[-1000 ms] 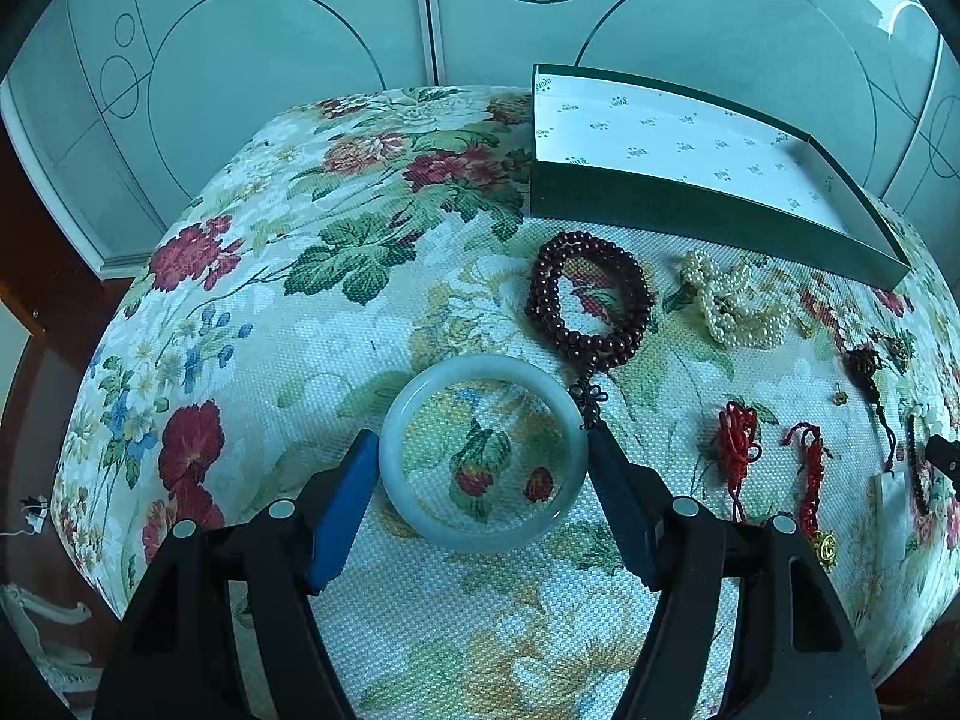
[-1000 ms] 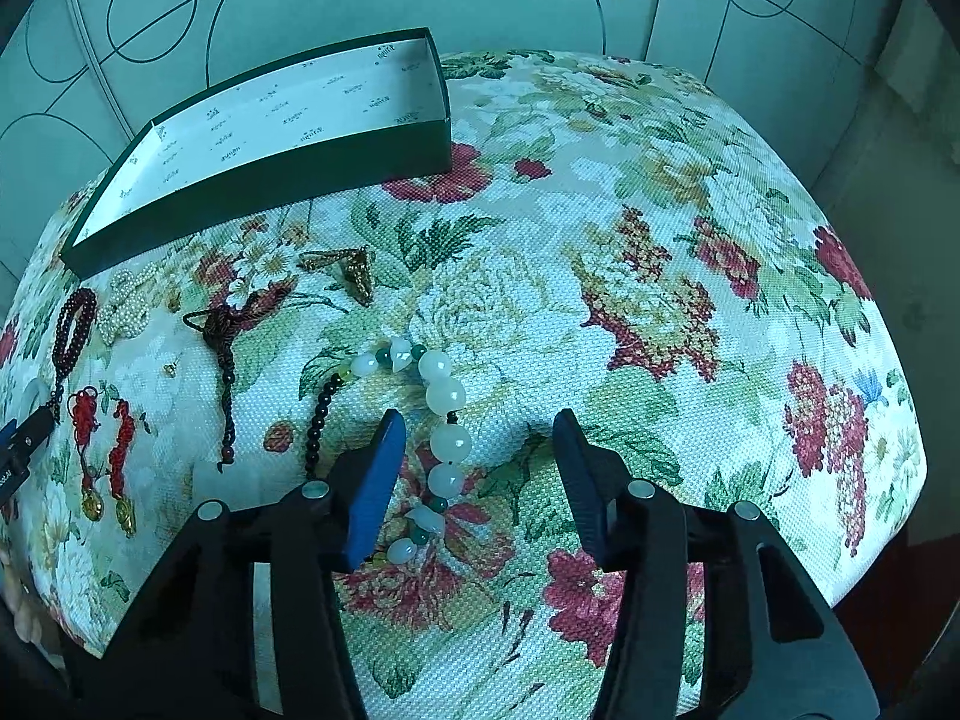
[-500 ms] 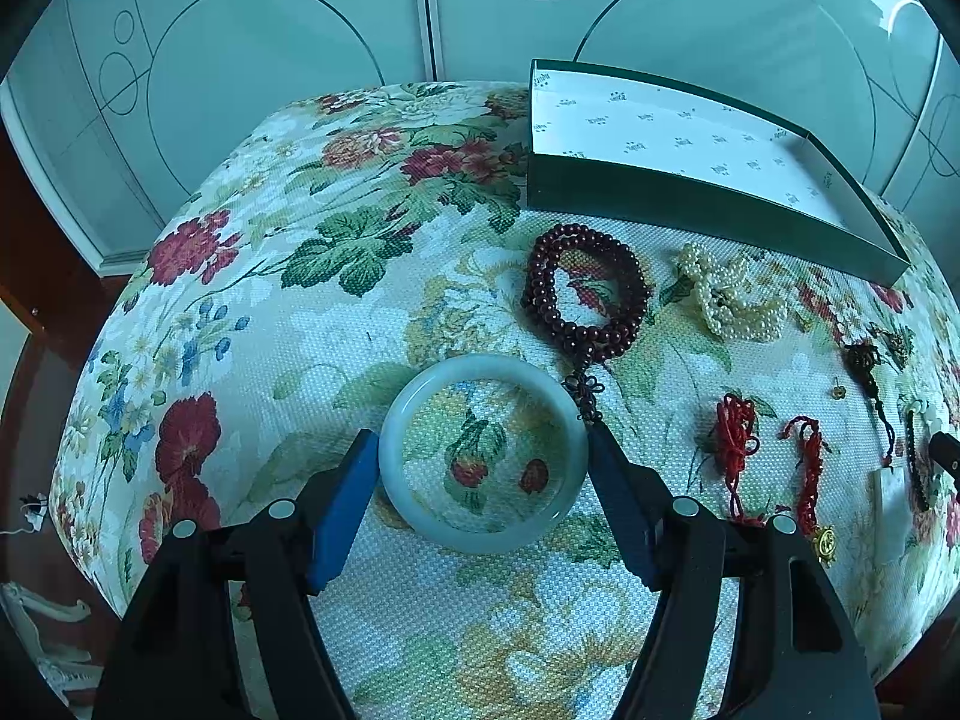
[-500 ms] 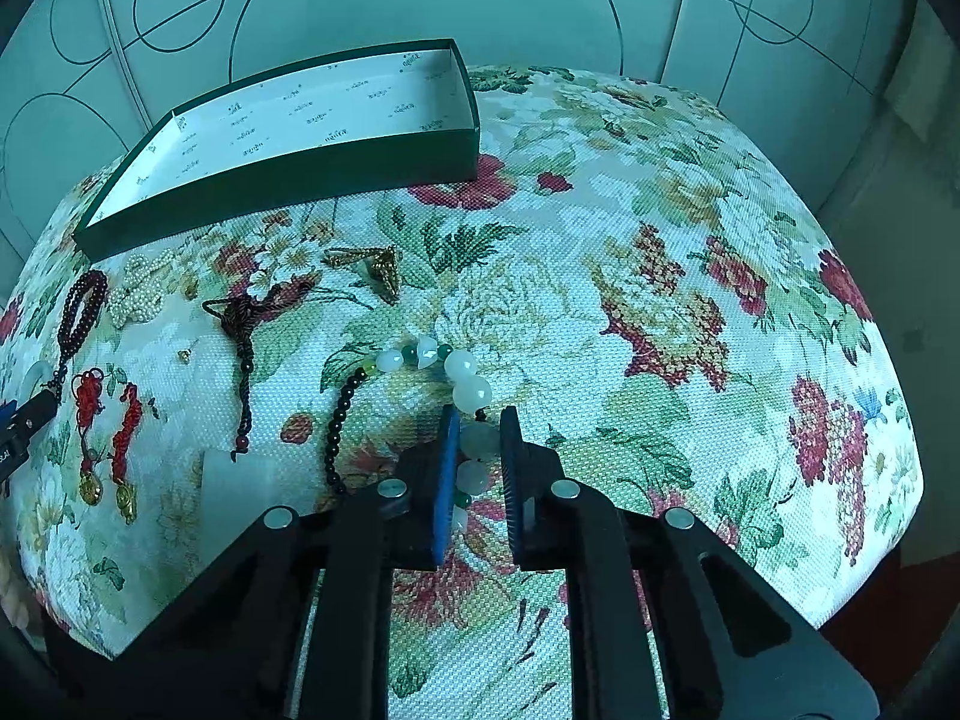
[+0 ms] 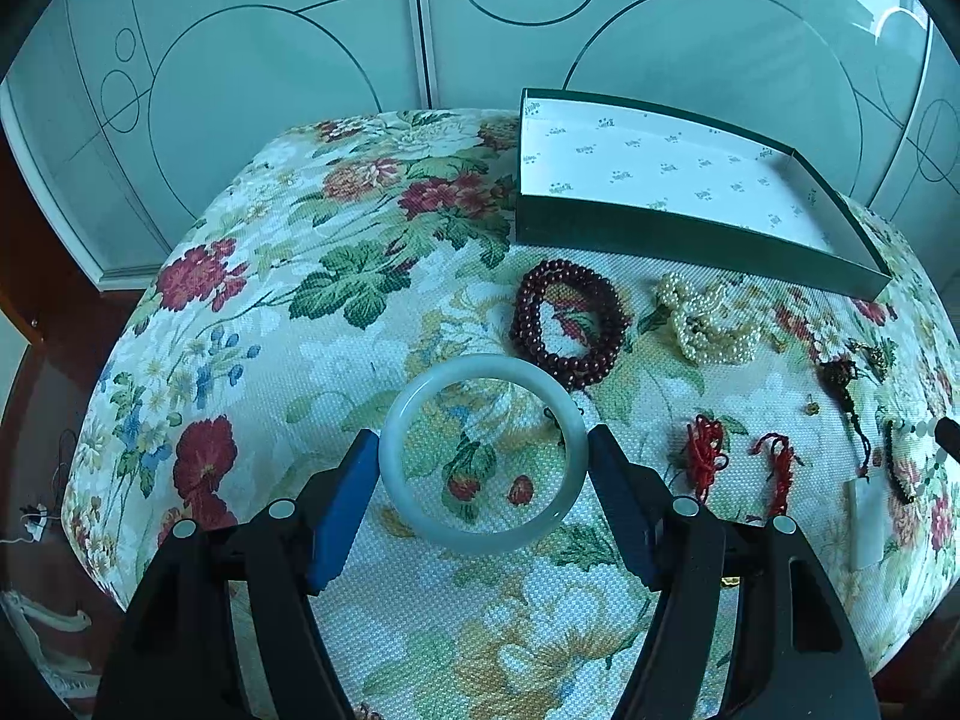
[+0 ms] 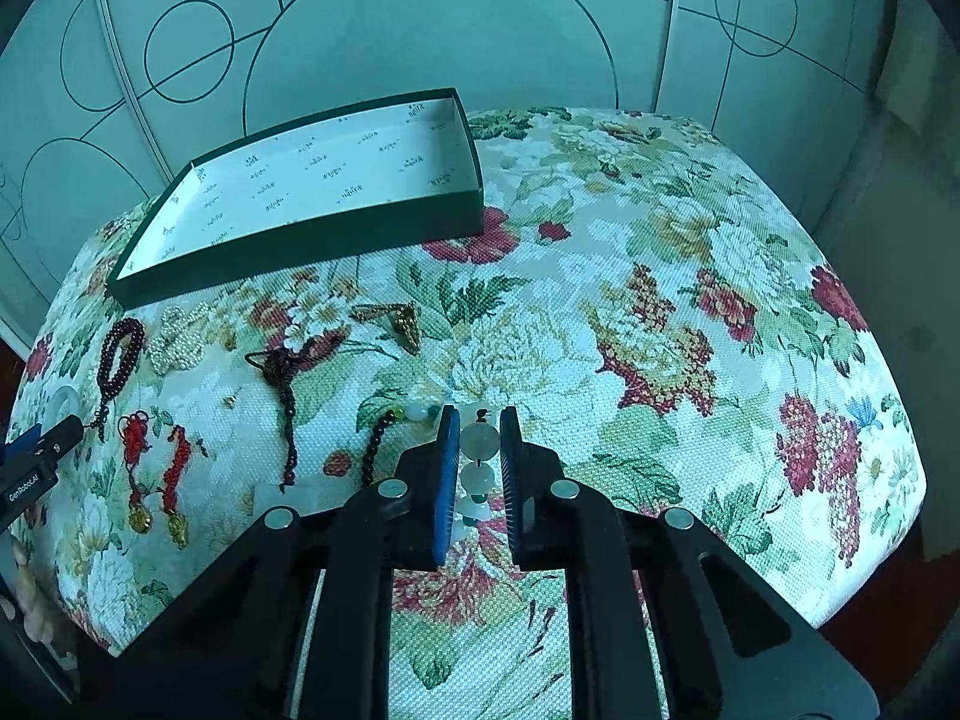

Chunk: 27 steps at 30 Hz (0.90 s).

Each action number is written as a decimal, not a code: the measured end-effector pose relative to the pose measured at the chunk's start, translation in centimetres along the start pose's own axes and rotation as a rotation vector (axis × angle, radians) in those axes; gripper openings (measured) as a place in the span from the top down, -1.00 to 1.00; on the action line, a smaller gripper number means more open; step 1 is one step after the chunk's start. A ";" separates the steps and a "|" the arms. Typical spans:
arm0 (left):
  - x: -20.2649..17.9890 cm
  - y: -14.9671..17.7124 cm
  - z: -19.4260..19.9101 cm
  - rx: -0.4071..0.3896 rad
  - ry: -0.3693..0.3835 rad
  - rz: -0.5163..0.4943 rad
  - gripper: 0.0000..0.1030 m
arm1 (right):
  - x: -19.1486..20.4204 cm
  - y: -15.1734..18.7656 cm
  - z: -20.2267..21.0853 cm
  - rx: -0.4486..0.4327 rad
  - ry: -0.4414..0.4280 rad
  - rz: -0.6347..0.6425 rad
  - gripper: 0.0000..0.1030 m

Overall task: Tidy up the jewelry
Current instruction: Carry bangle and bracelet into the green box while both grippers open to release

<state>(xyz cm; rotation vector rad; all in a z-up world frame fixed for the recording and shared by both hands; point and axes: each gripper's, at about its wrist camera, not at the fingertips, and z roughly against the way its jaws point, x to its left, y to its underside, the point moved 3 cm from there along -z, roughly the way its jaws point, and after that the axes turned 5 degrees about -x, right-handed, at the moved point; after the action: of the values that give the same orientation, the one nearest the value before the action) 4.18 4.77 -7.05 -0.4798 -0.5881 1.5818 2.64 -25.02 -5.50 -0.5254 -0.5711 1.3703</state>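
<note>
A pale jade bangle sits between the blue pads of my left gripper, which is shut on it just over the floral cloth. My right gripper is shut on a strand of white and green beads; the strand's black bead end trails left on the cloth. The open green box, white inside, stands at the back and holds nothing. In the right wrist view the box lies at the far left.
Between the grippers lie a dark red bead bracelet, a pearl cluster, two red cord charms, a dark tasselled necklace and a gold piece. Patterned glass doors stand behind. The cushion drops off at its edges.
My right gripper's jaws went from wide apart to shut on the white and green bead strand. My left gripper kept its hold on the bangle and barely shifted.
</note>
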 end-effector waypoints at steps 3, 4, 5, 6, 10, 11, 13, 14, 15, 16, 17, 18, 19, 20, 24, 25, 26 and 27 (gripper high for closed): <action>-0.2 -0.5 0.4 -0.009 0.010 -0.004 -0.35 | 0.4 -0.8 0.8 -0.027 -0.018 -0.001 0.74; -0.2 -0.6 0.4 -0.011 0.012 -0.004 -0.35 | 0.5 -1.1 1.2 -0.037 -0.023 0.002 0.74; -0.3 -0.9 0.6 -0.016 0.014 -0.005 -0.35 | 0.7 -1.4 1.4 -0.046 -0.028 0.003 0.74; -0.3 -1.1 0.7 -0.021 0.016 -0.007 -0.35 | 0.8 -1.6 1.6 -0.053 -0.034 0.003 0.74; -0.7 -2.1 1.0 -0.032 0.032 -0.009 -0.35 | 1.4 -3.0 2.6 -0.085 -0.061 0.001 0.74; -0.8 -2.3 1.2 -0.036 0.037 -0.010 -0.35 | 1.6 -3.5 2.9 -0.096 -0.067 0.003 0.74; -1.2 -3.0 1.5 -0.051 0.045 -0.020 -0.35 | 2.0 -4.4 3.2 -0.114 -0.076 0.005 0.74; -1.4 -3.4 1.6 -0.059 0.049 -0.026 -0.35 | 2.1 -4.8 3.4 -0.123 -0.079 0.005 0.74; -1.6 -3.7 1.7 -0.065 0.052 -0.028 -0.35 | 2.2 -5.2 3.5 -0.131 -0.081 0.005 0.74; -1.8 -4.2 1.8 -0.071 0.058 -0.030 -0.35 | 2.4 -5.9 3.5 -0.141 -0.086 0.004 0.74; -1.9 -4.7 1.8 -0.076 0.065 -0.029 -0.35 | 2.5 -6.3 3.6 -0.147 -0.090 0.002 0.74; -2.1 -5.2 1.8 -0.079 0.071 -0.028 -0.35 | 2.6 -6.9 3.6 -0.154 -0.095 0.000 0.74; -2.2 -5.7 1.8 -0.083 0.077 -0.028 -0.35 | 2.8 -7.5 3.5 -0.163 -0.098 0.001 0.74; -2.4 -6.5 1.8 -0.092 0.082 -0.029 -0.35 | 3.0 -8.1 3.6 -0.174 -0.099 0.005 0.74; -3.2 -9.2 1.9 -0.132 0.093 -0.040 -0.35 | 3.5 -10.7 2.9 -0.202 -0.116 0.005 0.74; -3.6 -9.9 1.8 -0.140 0.098 -0.042 -0.35 | 3.6 -11.3 2.6 -0.205 -0.125 0.000 0.74; -3.9 -10.8 1.7 -0.150 0.102 -0.044 -0.35 | 3.7 -12.1 2.2 -0.208 -0.131 -0.003 0.74; -4.2 -11.5 1.5 -0.159 0.104 -0.045 -0.35 | 3.8 -12.7 1.8 -0.211 -0.135 -0.004 0.74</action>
<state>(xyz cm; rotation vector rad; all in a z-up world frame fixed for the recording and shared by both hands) 12.58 1.02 1.19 -0.6597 -0.6439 1.4644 11.34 -22.84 4.37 -0.6038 -0.8325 1.3563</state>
